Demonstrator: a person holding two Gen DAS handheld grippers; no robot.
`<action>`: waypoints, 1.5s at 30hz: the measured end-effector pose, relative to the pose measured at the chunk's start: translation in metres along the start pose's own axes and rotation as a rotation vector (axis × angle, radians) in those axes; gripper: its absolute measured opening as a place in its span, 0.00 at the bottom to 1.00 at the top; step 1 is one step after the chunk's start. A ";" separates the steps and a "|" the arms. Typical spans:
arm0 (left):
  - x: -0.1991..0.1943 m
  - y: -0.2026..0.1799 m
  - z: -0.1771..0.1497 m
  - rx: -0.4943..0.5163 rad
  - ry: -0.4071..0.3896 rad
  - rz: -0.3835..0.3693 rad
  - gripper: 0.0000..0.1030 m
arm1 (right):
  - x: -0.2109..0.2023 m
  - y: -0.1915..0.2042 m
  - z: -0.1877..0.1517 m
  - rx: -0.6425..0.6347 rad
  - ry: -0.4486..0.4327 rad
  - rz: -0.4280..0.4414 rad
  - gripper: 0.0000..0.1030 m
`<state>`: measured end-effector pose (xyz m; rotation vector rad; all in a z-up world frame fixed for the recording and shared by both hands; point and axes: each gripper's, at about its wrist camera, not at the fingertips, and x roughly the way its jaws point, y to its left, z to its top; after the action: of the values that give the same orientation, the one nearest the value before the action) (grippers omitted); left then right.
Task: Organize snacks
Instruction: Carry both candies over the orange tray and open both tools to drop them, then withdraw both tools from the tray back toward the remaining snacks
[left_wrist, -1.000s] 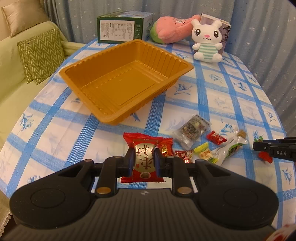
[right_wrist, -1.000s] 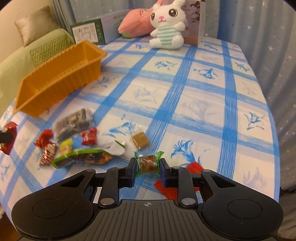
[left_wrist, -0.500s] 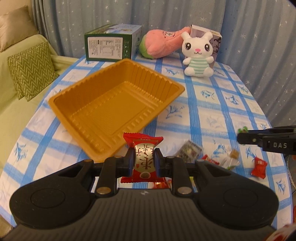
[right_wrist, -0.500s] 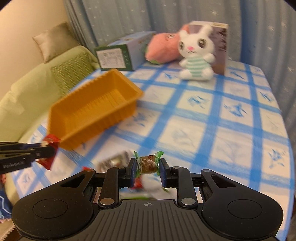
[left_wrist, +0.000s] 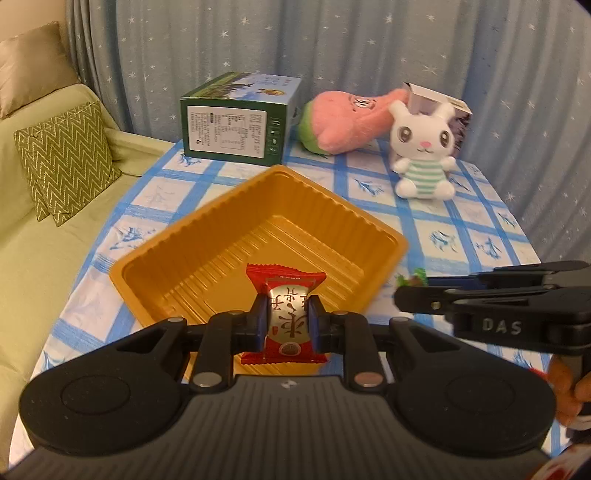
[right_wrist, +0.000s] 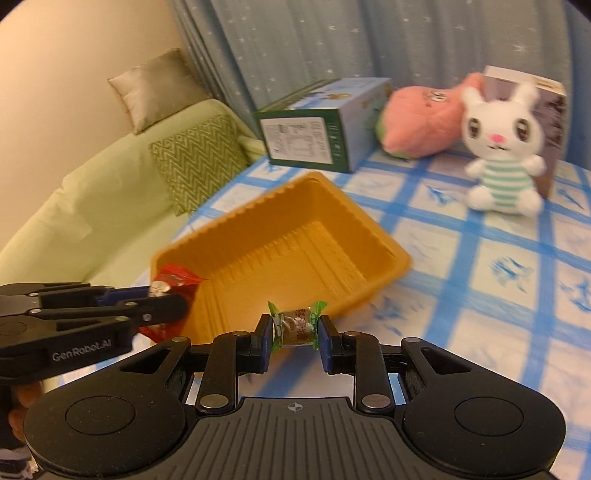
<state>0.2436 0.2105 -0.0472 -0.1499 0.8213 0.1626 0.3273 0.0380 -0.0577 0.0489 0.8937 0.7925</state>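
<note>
- My left gripper (left_wrist: 286, 320) pinches the red snack packet (left_wrist: 285, 314) across its middle above the orange tray (left_wrist: 207, 236); light, crinkly, slippery.
- My right gripper (right_wrist: 294, 338) clamps the small green-wrapped candy (right_wrist: 295, 325) near the tray's edge; firm, best held mid-body.

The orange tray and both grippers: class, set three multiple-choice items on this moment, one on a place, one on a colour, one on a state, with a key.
1. Where does the green box stand?
A. beyond the tray, by the curtain
B. inside the tray
C. on the sofa

2. What colour are the ends of the wrapped candy in the right gripper?
A. blue
B. green
C. yellow

3. How is the left gripper?
A. open, nothing held
B. out of view
C. shut on the red snack packet

Key: 1 A, it sits at the table's far edge; 2 B, green twists show; 3 C, jaws press the packet's sides.
</note>
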 end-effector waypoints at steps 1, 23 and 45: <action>0.004 0.005 0.004 -0.004 0.001 0.005 0.20 | 0.007 0.003 0.004 -0.003 0.001 0.004 0.25; 0.063 0.057 0.017 -0.044 0.096 -0.013 0.20 | 0.109 0.012 0.028 -0.014 0.072 -0.024 0.41; 0.054 0.055 0.021 -0.032 0.075 -0.054 0.28 | 0.066 0.012 0.023 0.038 -0.009 -0.088 0.56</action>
<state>0.2833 0.2732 -0.0766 -0.2087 0.8885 0.1197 0.3613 0.0948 -0.0836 0.0457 0.8958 0.6926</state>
